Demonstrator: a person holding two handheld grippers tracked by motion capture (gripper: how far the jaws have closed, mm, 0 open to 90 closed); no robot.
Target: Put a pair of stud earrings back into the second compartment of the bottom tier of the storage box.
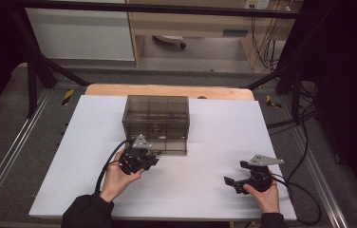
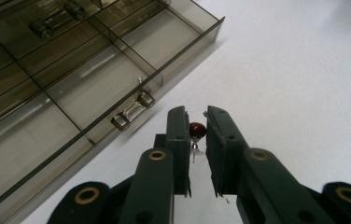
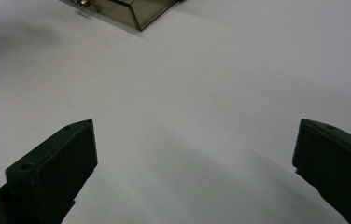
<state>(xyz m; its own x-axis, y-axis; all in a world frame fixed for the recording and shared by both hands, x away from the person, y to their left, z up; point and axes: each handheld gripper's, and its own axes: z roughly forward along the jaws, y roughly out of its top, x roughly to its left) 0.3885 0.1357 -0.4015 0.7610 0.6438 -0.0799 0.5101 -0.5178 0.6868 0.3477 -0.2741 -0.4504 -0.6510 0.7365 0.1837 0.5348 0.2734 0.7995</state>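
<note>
A smoky see-through plastic drawer box (image 1: 156,121) stands on the white table sheet (image 1: 205,142). Its front shows divided drawers (image 2: 61,93) and a clear handle (image 2: 134,111). My left gripper (image 1: 150,161) hovers just in front of the box's lower left drawer. In the left gripper view, my left gripper (image 2: 196,113) has its jaws nearly together, shut on a small dark-red bead (image 2: 197,129) with a thin metal stem below it. At the right of the sheet, far from the box, my right gripper (image 1: 231,183) is held open above bare sheet, and the same gripper (image 3: 194,135) has nothing between its jaws.
A wooden table edge (image 1: 167,89) lies behind the sheet. Black frame posts (image 1: 32,80) and cables (image 1: 305,142) run along both sides. One corner of the box (image 3: 131,11) shows at the top of the right gripper view.
</note>
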